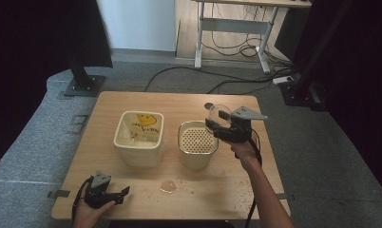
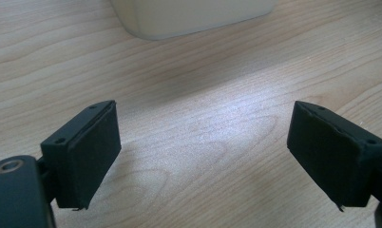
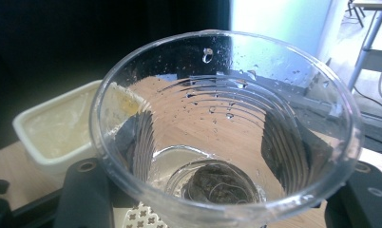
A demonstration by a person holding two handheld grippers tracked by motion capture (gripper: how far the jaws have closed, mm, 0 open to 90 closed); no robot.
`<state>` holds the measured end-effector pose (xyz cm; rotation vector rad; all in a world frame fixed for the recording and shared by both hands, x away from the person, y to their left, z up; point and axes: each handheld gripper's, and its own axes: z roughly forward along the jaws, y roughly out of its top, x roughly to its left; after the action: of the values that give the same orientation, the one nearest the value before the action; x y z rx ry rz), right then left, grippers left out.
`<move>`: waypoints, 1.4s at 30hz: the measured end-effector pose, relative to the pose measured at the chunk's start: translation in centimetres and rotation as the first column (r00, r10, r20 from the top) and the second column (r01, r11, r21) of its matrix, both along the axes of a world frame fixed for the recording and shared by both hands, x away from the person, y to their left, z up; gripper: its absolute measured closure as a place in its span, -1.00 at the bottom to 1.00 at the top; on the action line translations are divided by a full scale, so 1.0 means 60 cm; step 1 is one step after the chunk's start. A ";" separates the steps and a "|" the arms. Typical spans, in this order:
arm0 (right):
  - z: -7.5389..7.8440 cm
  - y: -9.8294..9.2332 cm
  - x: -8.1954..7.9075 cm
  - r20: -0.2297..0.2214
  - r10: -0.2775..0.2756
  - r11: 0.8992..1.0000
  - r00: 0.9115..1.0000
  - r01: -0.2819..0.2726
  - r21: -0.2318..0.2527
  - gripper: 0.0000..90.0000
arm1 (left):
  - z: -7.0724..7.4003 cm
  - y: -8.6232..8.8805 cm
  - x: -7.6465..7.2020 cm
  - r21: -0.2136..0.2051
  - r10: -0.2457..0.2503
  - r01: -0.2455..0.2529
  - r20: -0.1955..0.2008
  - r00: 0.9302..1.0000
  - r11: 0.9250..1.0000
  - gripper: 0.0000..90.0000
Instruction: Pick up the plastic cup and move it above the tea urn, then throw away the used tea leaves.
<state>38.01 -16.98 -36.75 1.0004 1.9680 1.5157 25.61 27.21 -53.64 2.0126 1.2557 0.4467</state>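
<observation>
Right gripper (image 1: 225,124) jaws clamped on clear cup (image 3: 224,128) above strainer pot (image 1: 197,142), water nearly drained; left gripper (image 1: 114,195) jaws apart, idle

Clear cup (image 3: 222,118), wet inside, gripped in the right claw (image 1: 215,121). Strainer tub (image 1: 197,142) beneath it, cream tub (image 1: 138,137) farther off. Puddle (image 1: 168,186), possibly water, near the left claw (image 1: 124,193).

Clear wet plastic cup (image 3: 225,128) clamped between black tongs (image 3: 227,190), cream tub (image 3: 56,133) behind, wooden table (image 3: 18,175)
</observation>
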 end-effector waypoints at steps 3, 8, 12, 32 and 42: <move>0.004 0.007 0.001 0.006 0.003 1.000 1.000 -0.003 -0.016 -0.21 | 0.000 0.000 -0.001 0.001 -0.001 0.001 0.001 1.000 1.000 -0.77; 0.009 0.013 0.002 0.022 -0.008 1.000 1.000 0.009 -0.025 -0.21 | 0.003 0.000 -0.001 -0.006 0.002 -0.002 0.006 1.000 1.000 -0.77; 0.007 0.014 0.008 0.026 -0.016 0.998 1.000 0.018 -0.064 -0.21 | 0.001 -0.001 0.000 -0.005 -0.004 0.004 -0.002 1.000 1.000 -0.77; 0.014 0.047 0.021 0.128 -0.068 0.930 0.989 0.109 -0.351 -0.21 | 0.001 -0.002 -0.001 -0.005 -0.004 0.004 -0.002 1.000 1.000 -0.77; 0.023 0.058 0.025 0.184 -0.070 0.865 0.980 0.152 -0.478 -0.22 | 0.001 -0.002 -0.002 -0.002 -0.008 0.008 -0.005 1.000 1.000 -0.77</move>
<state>39.50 -13.48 -35.36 0.7291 1.9918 0.9219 25.50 27.06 -53.57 2.0179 1.2497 0.4369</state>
